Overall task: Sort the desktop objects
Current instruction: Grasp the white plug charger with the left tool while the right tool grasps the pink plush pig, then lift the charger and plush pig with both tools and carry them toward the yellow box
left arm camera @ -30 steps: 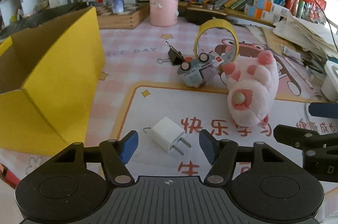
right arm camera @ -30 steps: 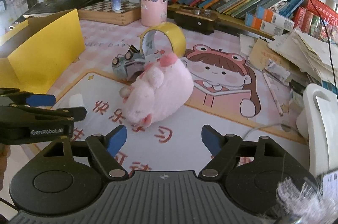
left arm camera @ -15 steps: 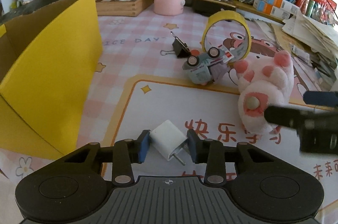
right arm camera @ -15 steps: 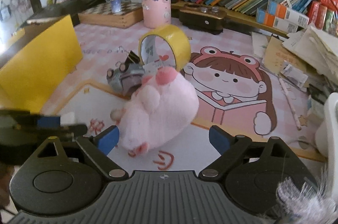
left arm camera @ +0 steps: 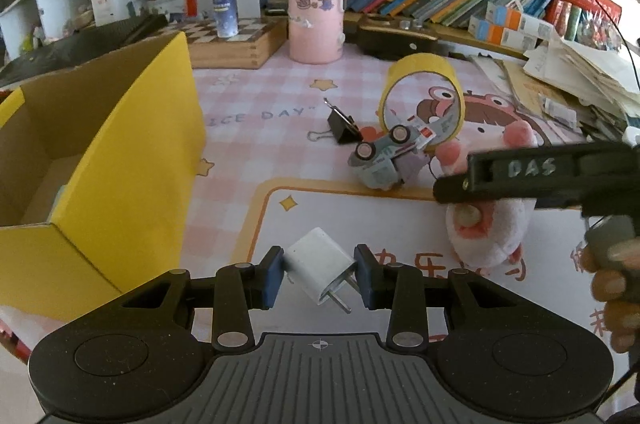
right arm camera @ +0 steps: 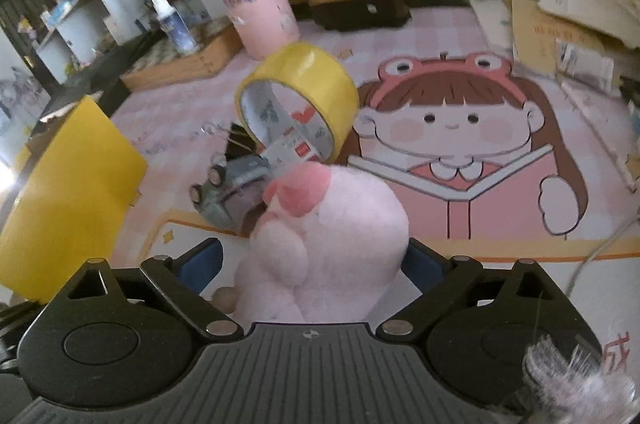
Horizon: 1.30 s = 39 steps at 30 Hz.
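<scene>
- Charger (left arm camera: pixel 320 264) now sits clamped in your left gripper (left arm camera: pixel 320 274), ready for the yellow box (left arm camera: pixel 120 164).
- Your right gripper (right arm camera: pixel 312 260) has moved in, jaws wide around the plush toy (right arm camera: pixel 332 232), not yet squeezing.

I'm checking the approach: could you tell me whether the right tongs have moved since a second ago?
Yes. The right tongs have moved toward the tape roll and now straddle the pink plush toy, jaws wide open.

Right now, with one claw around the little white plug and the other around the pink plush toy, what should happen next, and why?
Probably close the right gripper on the plush toy: its jaws stand wide with the toy between them, not yet squeezed. The left gripper already pinches the white charger, beside the yellow box.
</scene>
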Tool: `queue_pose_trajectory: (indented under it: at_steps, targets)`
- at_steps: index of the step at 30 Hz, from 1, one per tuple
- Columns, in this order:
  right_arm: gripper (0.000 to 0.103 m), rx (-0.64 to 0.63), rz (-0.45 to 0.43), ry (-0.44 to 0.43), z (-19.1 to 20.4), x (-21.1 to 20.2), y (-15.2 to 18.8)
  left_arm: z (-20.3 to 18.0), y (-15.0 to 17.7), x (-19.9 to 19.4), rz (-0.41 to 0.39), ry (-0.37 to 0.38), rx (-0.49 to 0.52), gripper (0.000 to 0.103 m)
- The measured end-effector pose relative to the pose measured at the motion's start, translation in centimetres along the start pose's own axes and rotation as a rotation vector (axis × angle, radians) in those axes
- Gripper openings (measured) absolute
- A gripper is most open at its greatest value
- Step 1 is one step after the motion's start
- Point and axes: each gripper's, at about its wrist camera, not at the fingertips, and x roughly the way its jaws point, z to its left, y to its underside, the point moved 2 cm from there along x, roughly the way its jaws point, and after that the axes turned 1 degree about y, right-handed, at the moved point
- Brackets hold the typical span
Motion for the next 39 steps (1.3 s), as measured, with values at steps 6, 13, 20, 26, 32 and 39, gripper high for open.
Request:
queue_pose_trajectory:
  at_steps: [6,13,20,26,32,39]
  targets:
    - [0.072,-0.055,0.030,0.020,0.4,0.2,0.8,-0.2,0.2,-0.4,-0.006,-0.001,0.003,0.036]
    - [0.064,-0.112,-0.018,0.037,0.6,-1.8,1.4,-0.6,0.4,-1.3,-0.027,0.011,-0.003,0.036]
    - [0.065,-0.156,-0.070,0.047,0.7,-4.5,2.1,-0.9,0.9,-2.4,-0.063,0.032,-0.007,0.036]
    - [0.065,-0.164,-0.108,0.066,1.4,-6.4,3.1,-0.6,1.1,-3.5,-0.096,0.063,0.010,0.036]
    - [0.065,-0.178,-0.122,0.079,3.0,-7.7,4.3,0.6,1.9,-4.8,-0.114,0.082,0.016,0.036]
    - [0.065,-0.171,-0.114,0.102,5.2,-8.6,6.5,2.7,3.5,-6.5,-0.113,0.114,0.014,0.036]
